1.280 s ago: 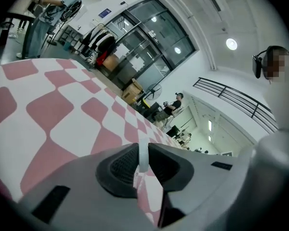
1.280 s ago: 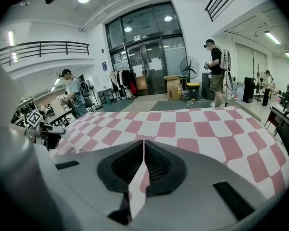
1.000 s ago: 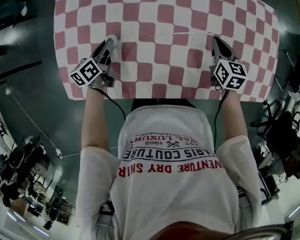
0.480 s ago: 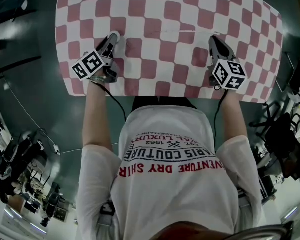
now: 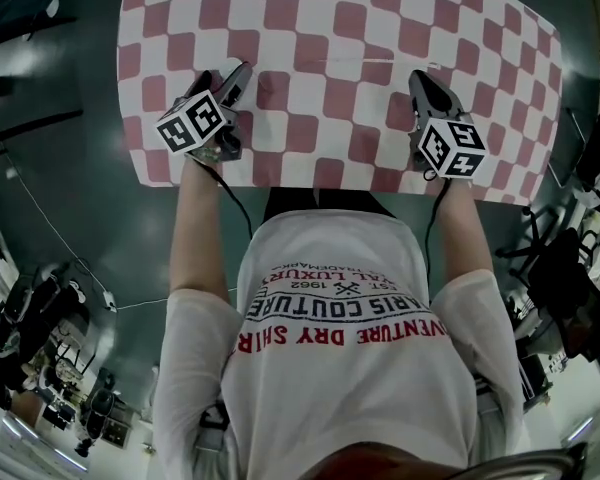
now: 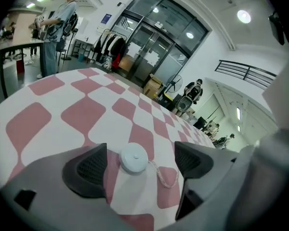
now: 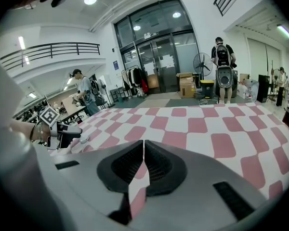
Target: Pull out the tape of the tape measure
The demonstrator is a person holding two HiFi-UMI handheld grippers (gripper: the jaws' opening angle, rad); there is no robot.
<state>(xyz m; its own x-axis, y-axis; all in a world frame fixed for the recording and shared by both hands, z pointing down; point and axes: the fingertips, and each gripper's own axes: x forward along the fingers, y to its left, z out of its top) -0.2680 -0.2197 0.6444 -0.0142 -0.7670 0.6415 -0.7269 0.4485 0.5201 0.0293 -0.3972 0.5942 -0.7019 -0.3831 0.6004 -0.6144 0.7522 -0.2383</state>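
The tape measure [image 6: 134, 158] is a small round white case lying flat on the checked cloth. A short length of its tape [image 6: 167, 178] curls slack to the right of the case. My left gripper [image 6: 142, 160] straddles the case; its jaws are opening, both pads stand clear of it, and nothing is held. In the head view the left gripper [image 5: 235, 76] sits at the cloth's near left and hides the case. My right gripper [image 5: 421, 80] rests at the near right, and its pads [image 7: 156, 163] are shut together with nothing seen between them.
The red-and-white checked tablecloth [image 5: 330, 8] covers the table, and its near edge runs just behind both grippers. A thin pale line [image 5: 340, 61] crosses the cloth between the grippers. The person's arms and white shirt [image 5: 340, 328] fill the foreground. People stand far off across the hall.
The left gripper has shifted right and a little farther onto the cloth, and its jaws look spread apart now. The right gripper has barely moved.
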